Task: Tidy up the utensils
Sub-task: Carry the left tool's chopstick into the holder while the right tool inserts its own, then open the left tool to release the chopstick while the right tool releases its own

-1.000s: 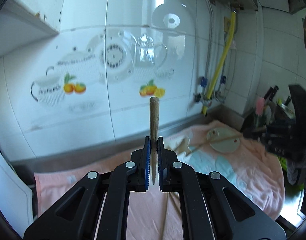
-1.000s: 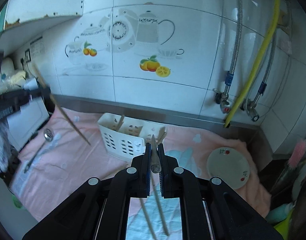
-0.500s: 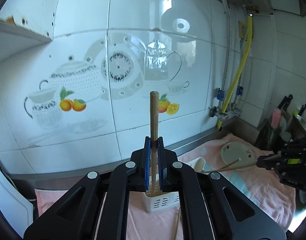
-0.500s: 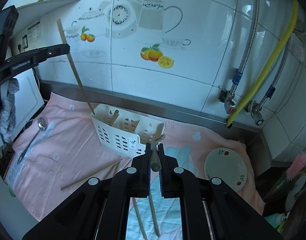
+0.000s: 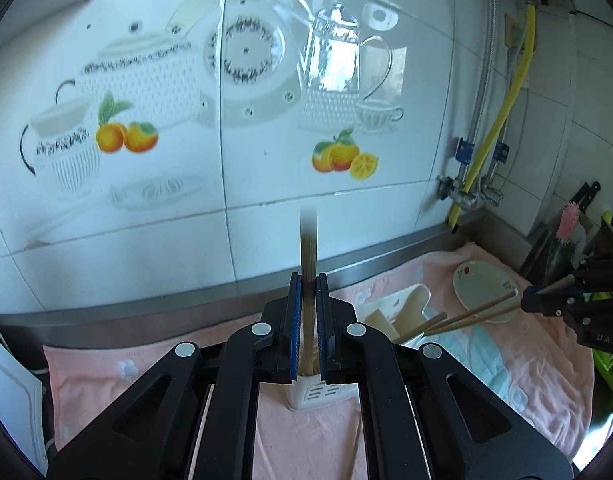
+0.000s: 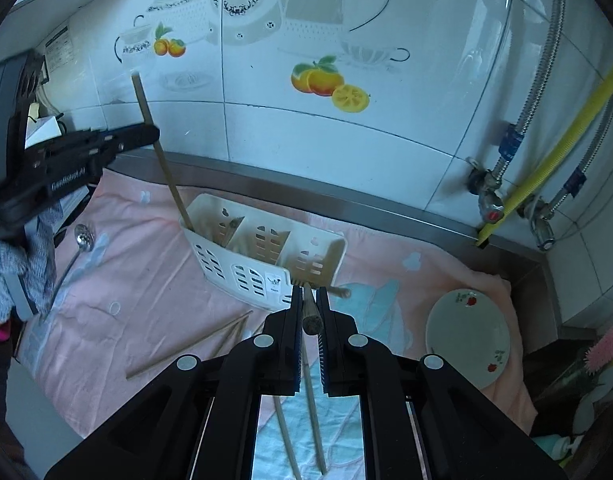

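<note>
My left gripper (image 5: 307, 280) is shut on a wooden chopstick (image 5: 307, 264) held upright; its lower tip stands in the left compartment of the white slotted utensil holder (image 6: 266, 248). The right wrist view shows this gripper (image 6: 146, 134) and its chopstick (image 6: 162, 160). My right gripper (image 6: 308, 294) is shut on a pair of wooden chopsticks (image 6: 312, 400), close above the holder's right end. The left wrist view shows them (image 5: 466, 314) pointing at the holder (image 5: 386, 312).
A pink towel (image 6: 126, 280) covers the counter. A metal slotted spoon (image 6: 80, 240) lies at the left, loose chopsticks (image 6: 194, 344) lie in front of the holder, and a small plate (image 6: 466, 336) sits at the right. Tiled wall, taps and a yellow hose (image 6: 546, 152) stand behind.
My left gripper has lowered its chopstick until the tip entered the holder's left compartment. My right gripper has moved closer to the holder with its chopsticks.
</note>
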Available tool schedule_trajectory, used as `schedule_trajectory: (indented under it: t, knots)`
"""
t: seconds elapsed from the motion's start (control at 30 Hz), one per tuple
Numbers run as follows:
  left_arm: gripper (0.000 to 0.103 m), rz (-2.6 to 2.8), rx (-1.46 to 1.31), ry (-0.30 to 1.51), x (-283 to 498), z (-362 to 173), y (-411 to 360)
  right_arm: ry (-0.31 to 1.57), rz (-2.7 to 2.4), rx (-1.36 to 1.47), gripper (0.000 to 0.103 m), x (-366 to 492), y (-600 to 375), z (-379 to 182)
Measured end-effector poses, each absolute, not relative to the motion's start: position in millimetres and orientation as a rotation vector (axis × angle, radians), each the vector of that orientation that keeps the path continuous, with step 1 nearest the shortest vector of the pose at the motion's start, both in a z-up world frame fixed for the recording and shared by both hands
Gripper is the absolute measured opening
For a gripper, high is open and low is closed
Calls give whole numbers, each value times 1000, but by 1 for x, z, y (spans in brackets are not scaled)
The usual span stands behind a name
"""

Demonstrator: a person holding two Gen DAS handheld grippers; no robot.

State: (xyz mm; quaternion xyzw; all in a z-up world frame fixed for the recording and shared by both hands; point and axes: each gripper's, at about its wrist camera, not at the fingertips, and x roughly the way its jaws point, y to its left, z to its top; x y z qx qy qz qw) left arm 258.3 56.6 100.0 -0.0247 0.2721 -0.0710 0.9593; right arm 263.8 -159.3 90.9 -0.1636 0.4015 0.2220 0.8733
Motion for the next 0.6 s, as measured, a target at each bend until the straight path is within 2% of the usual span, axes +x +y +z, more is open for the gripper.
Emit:
schedule_trajectory:
  t: [0.2,0.23,0.27,0.33,0.37,0.5,0.57,0.6]
  knots:
    - [9,-146,-54,562,257,94,61,842,469,-311,9,272,-156,84]
    - [17,-147,-53,563,256,94,61,839,474,-308,10,272,-155,84]
    - [31,-143,-55,562,254,94,62,833,478,-302,14,272,-155,84]
    - [40,-142,-54,547,249,94,63,825,482,-296,17,270,-155,84]
    - [40,-144,-54,545,248,94,63,814,478,-291,24,268,-156,86]
    - [46,-139,-57,537,235,93,66,765,463,-295,40,258,-159,91]
    - [53,-134,-57,530,228,93,68,739,458,-278,51,250,-164,94]
    - [55,-135,-58,527,222,92,69,725,450,-278,52,245,-166,95]
